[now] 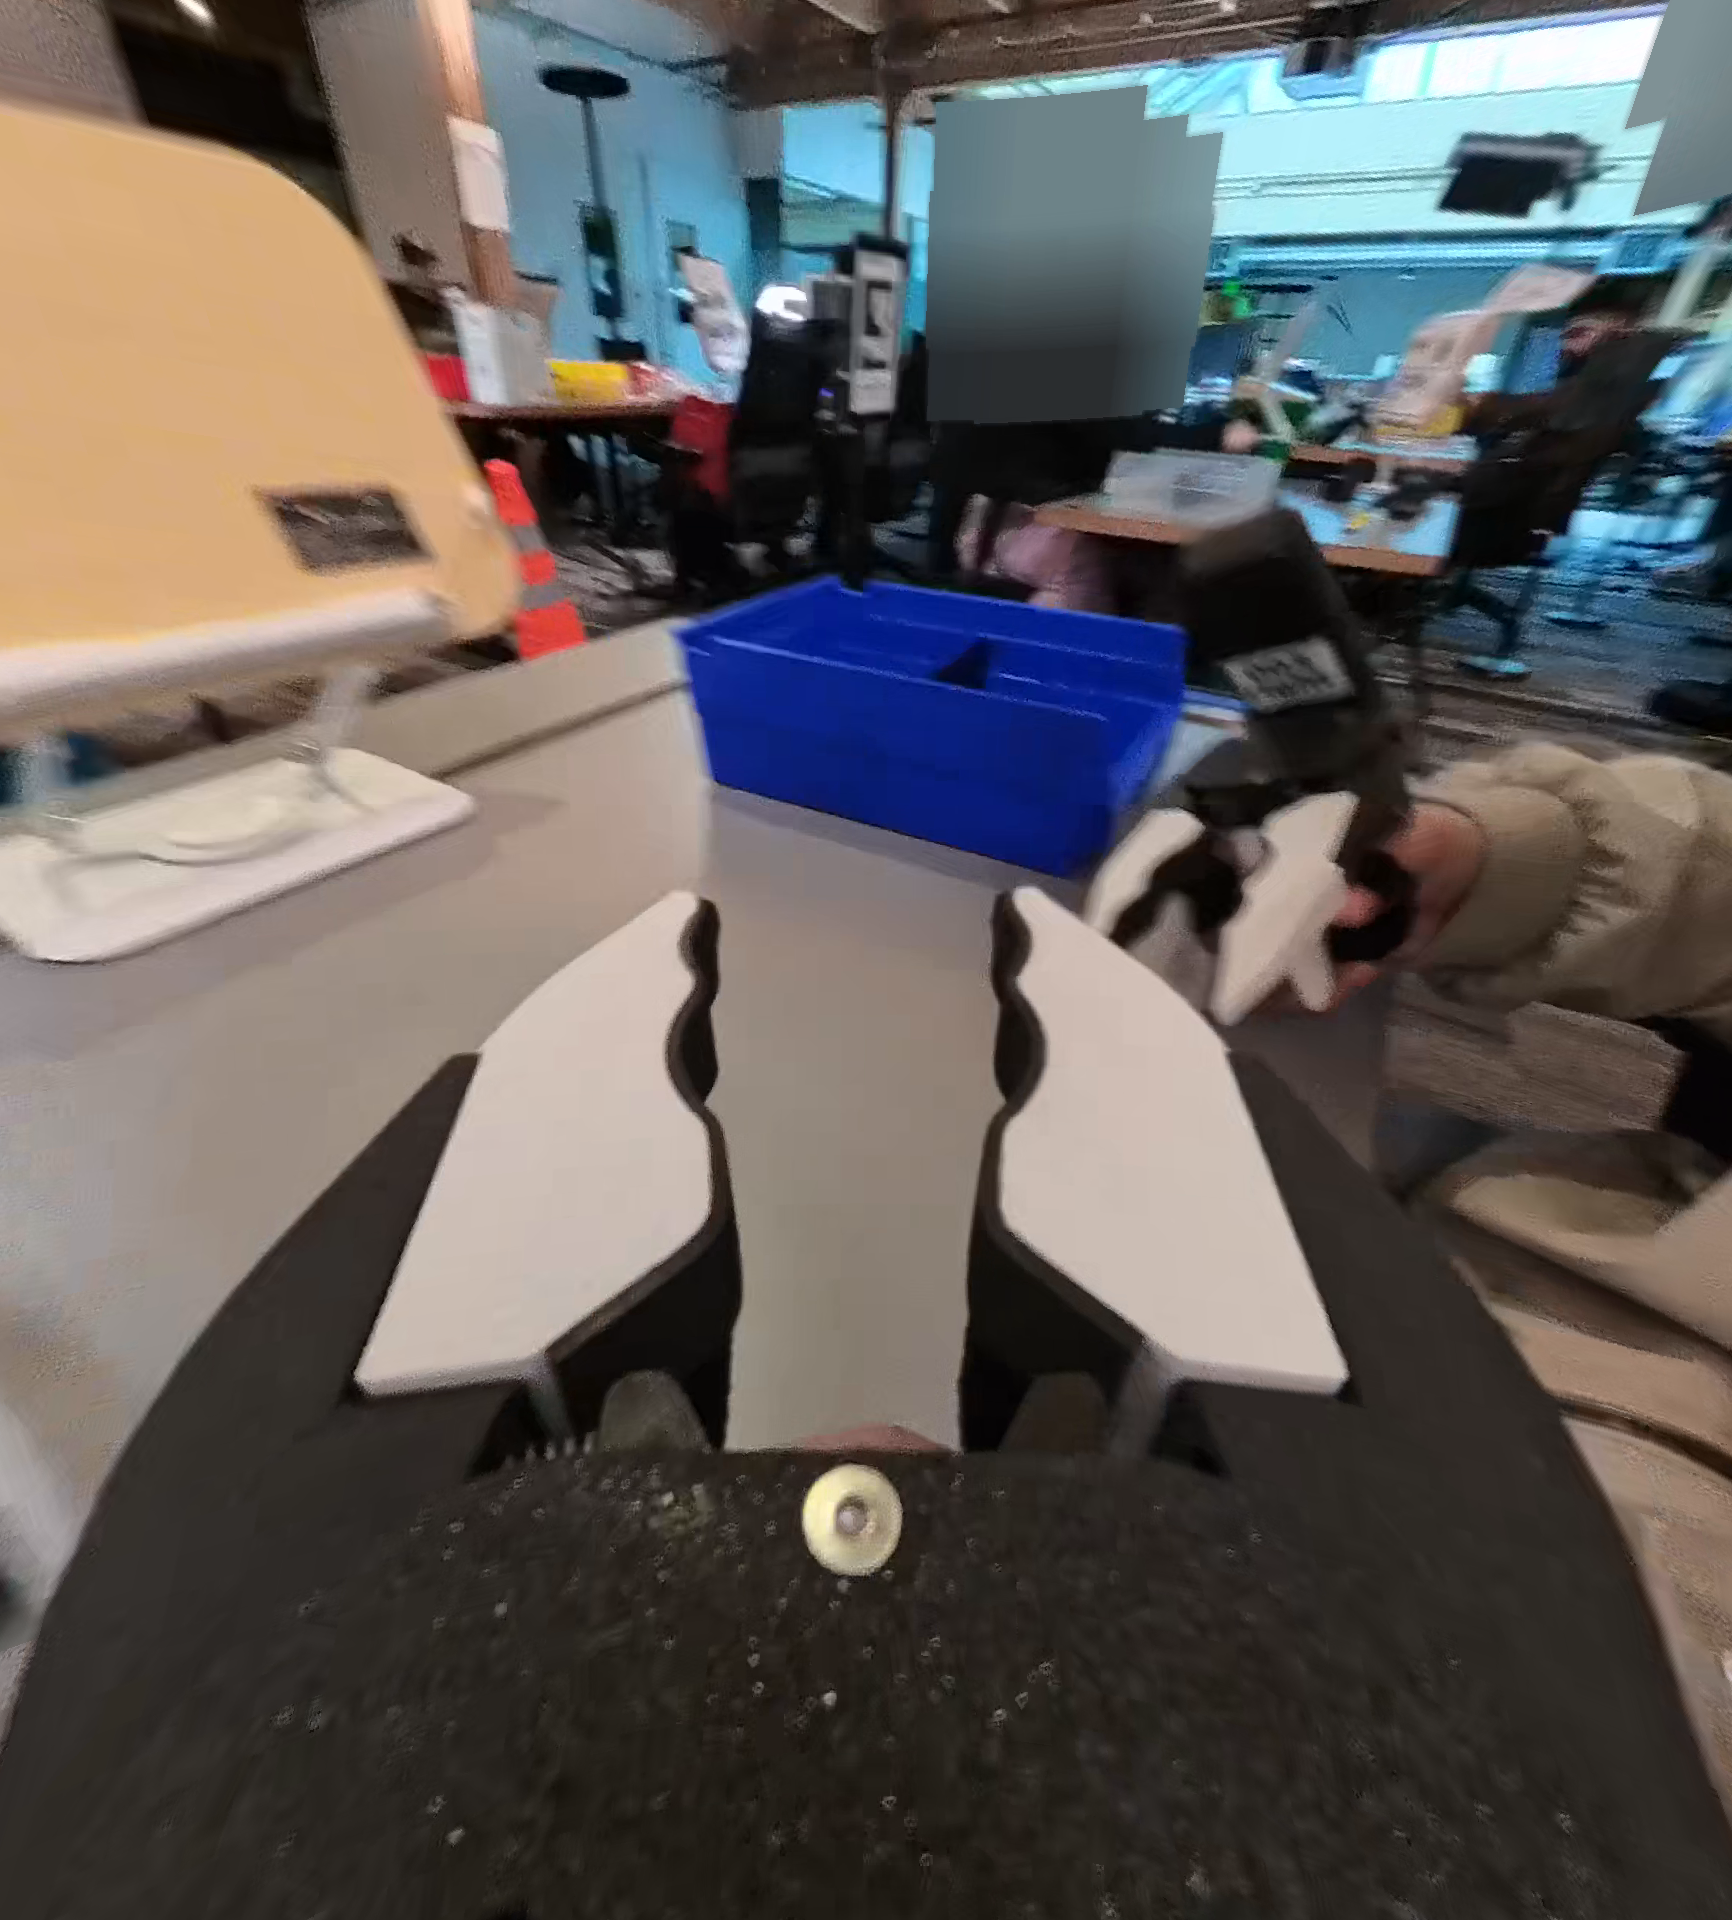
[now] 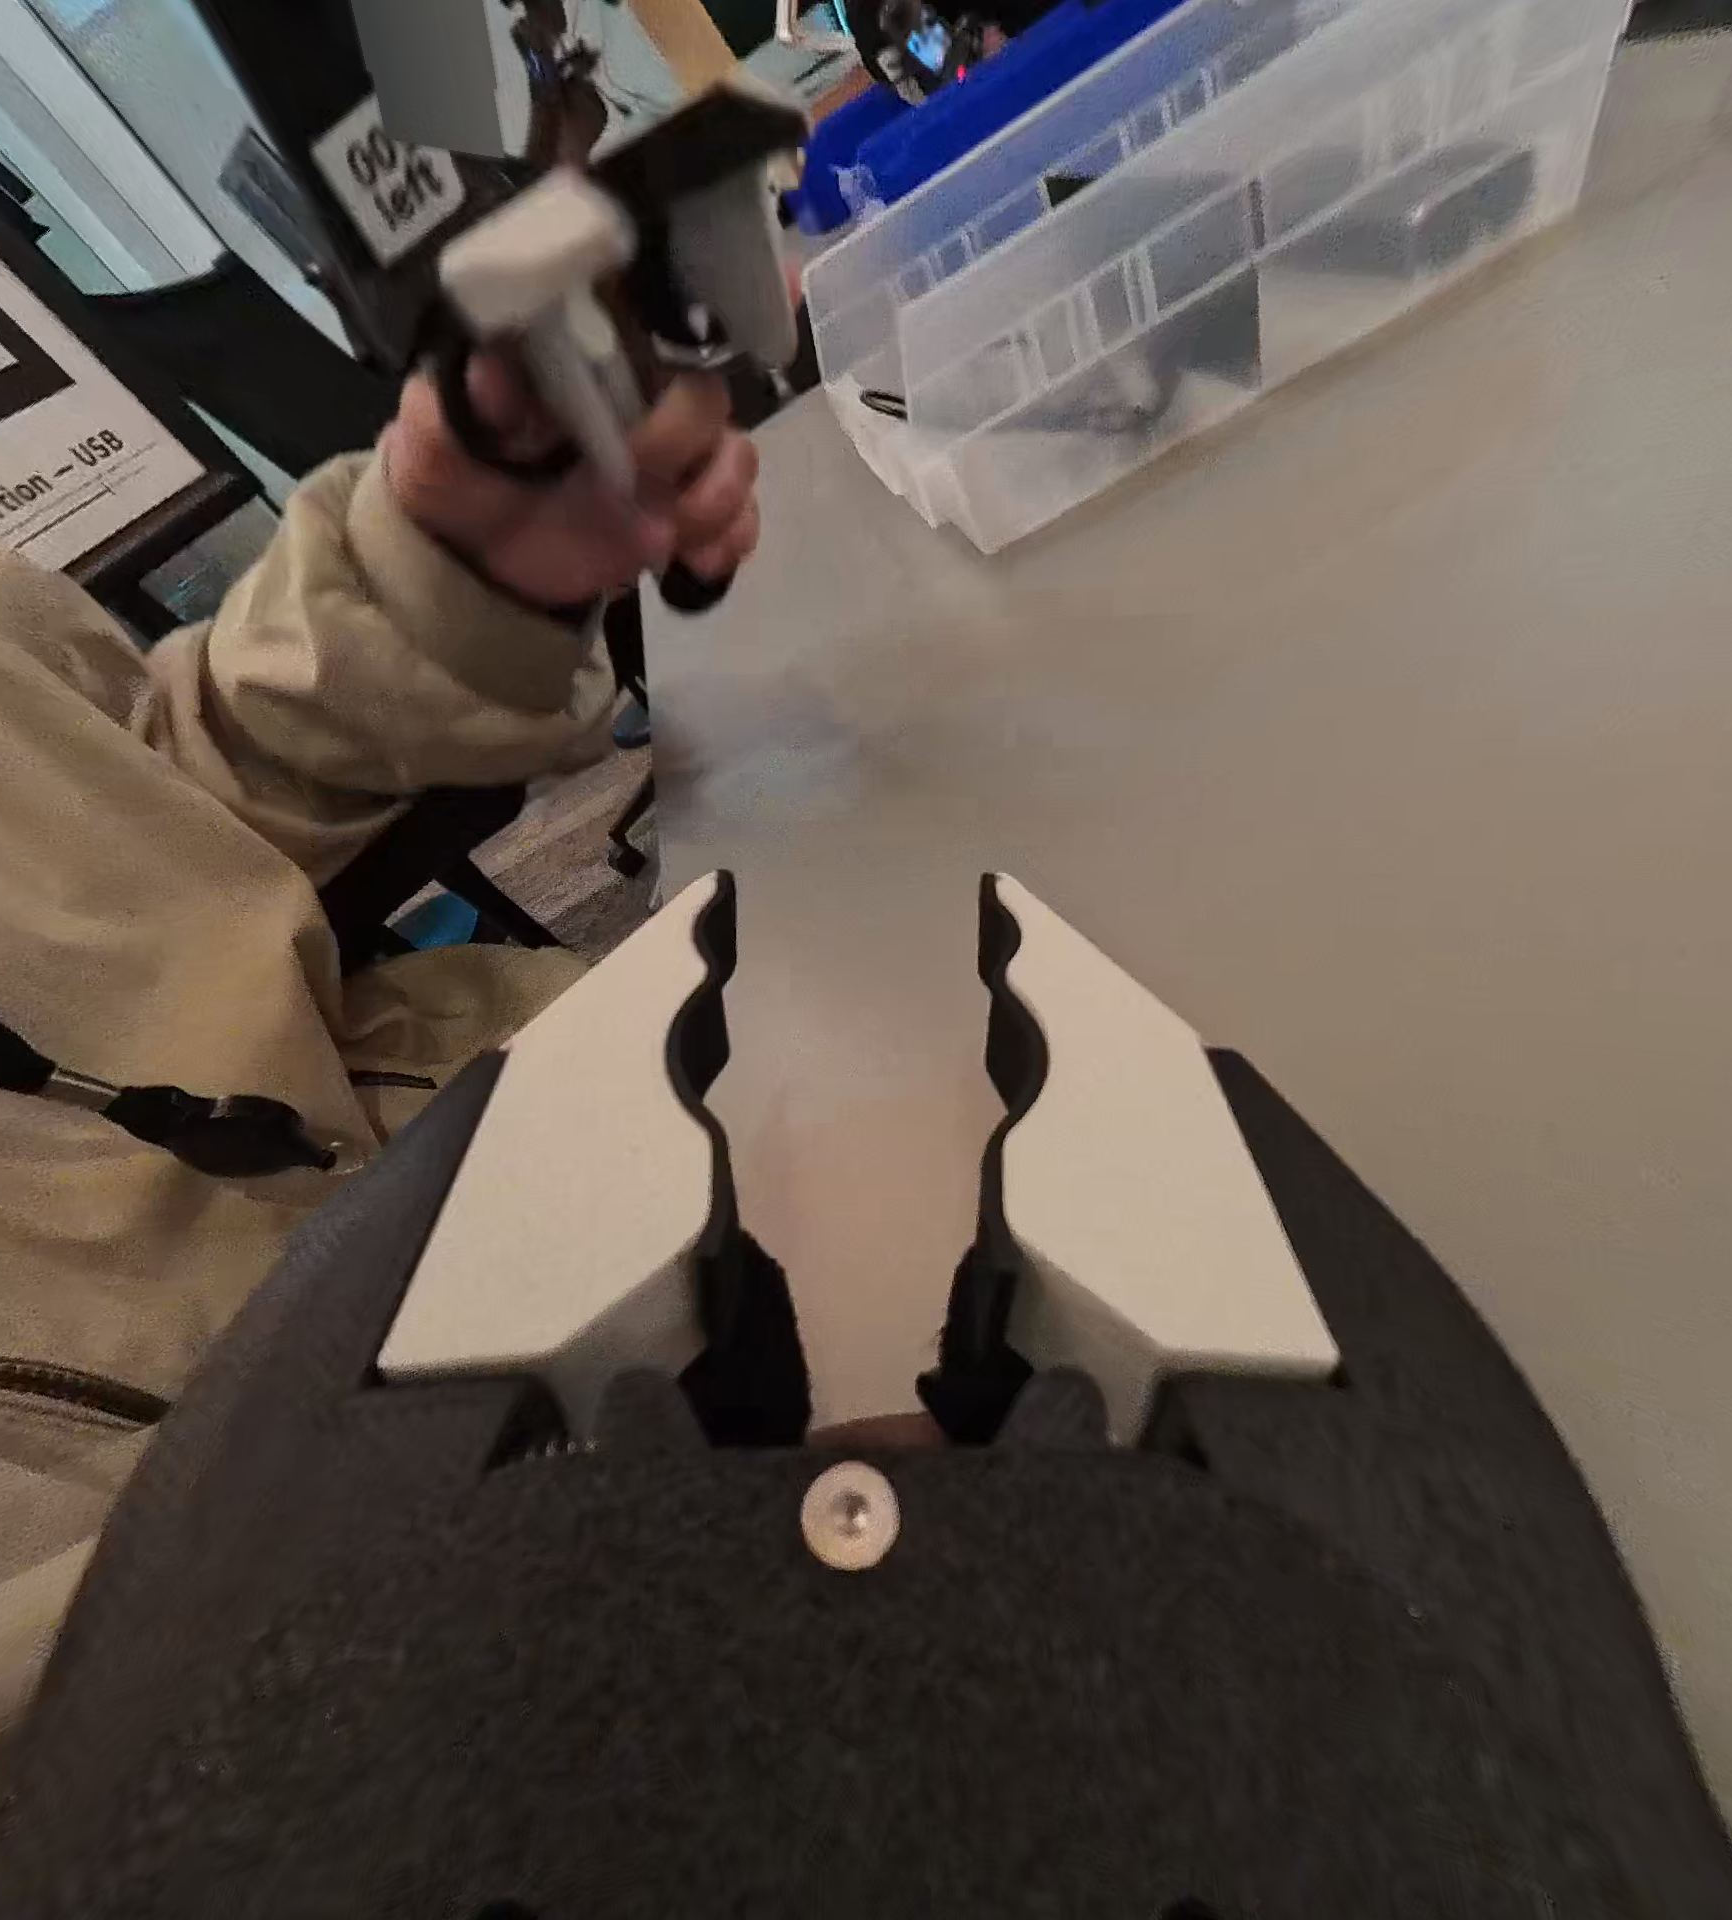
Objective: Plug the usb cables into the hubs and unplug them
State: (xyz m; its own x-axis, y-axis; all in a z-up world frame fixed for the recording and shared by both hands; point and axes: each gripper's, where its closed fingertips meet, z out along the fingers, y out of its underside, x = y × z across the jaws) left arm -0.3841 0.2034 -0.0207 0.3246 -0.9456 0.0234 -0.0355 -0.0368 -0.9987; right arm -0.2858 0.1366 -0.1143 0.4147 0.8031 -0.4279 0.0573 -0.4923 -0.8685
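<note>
- Grey and matte, the counter (image 1: pixel 550 997) lies bare under both tools; no usb cable lies out on it, and no hub that I can make out.
- The left hand-held gripper (image 1: pixel 854 914) hangs over the counter with its white fingers (image 1: pixel 571 1164) spread apart and nothing between them; the inner edges are black and wavy.
- The right hand-held gripper (image 2: pixel 857 888) is released too, its jaws apart with only bare counter showing in the gap.
- In the left wrist view the right hand-held gripper shows off to the right, beyond the counter's edge, blurred, gripped by a hand (image 1: pixel 1402 894) coming out of a beige sleeve (image 1: pixel 1620 883).
- In the right wrist view the left hand-held gripper appears up and to the left, also blurred, in the other hand (image 2: pixel 571 488).
- A clear plastic bin (image 2: pixel 1205 260) with dividers stands toward the far side of the counter; dark shapes lie in its compartments, too smeared to tell whether they are the cables or the hubs.
- A blue bin (image 1: pixel 929 717) with an inner divider sits straight ahead of the left tool, well beyond its fingertips.
- A white stand (image 1: pixel 207 842) rests on the counter at the left, carrying a tan panel (image 1: pixel 145 395).
- An orange cone (image 1: pixel 535 566) stands on the floor past the counter.
</note>
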